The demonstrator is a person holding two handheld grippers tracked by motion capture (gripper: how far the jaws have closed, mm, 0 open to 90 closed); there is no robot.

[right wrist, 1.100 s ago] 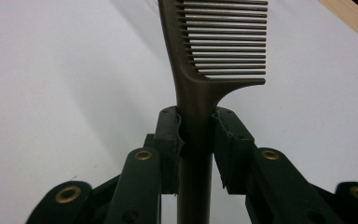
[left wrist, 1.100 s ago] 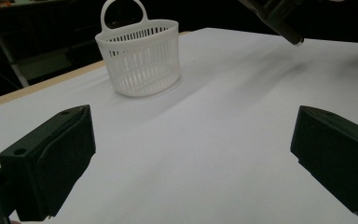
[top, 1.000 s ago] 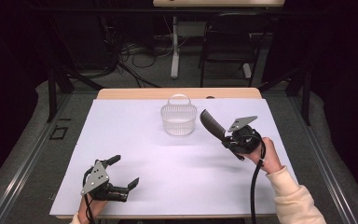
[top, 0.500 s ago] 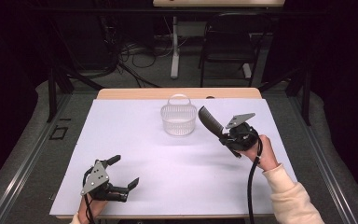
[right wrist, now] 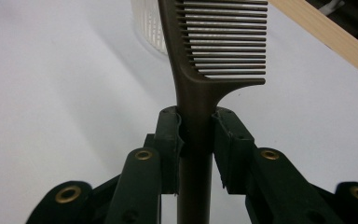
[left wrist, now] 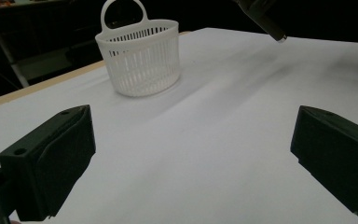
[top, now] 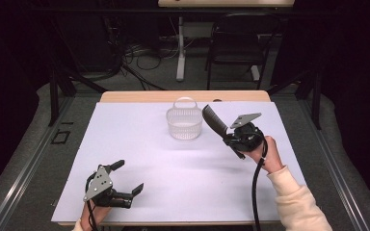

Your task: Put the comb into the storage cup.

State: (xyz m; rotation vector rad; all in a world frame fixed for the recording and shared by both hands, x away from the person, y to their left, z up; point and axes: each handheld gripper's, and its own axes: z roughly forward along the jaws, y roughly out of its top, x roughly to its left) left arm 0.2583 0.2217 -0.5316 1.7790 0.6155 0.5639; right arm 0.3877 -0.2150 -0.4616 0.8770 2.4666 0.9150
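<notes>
High view: white sheet (top: pixel 139 144) covers wood table (top: pixel 139 96), dark room, chair (top: pixel 236 43) and cables (top: pixel 139 55) far. Right gripper (top: pixel 226 137) clamps comb (top: pixel 214 120) just right of basket (top: pixel 184 123). Left gripper (top: pixel 127 180) near left, jaws wide, nothing between them.

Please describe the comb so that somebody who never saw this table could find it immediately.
Look at the white table, then at the small white basket near its far edge. Just right of it, the right gripper clamps the handle of a dark brown comb, its teeth raised beside the basket; nothing else here has teeth.
</notes>
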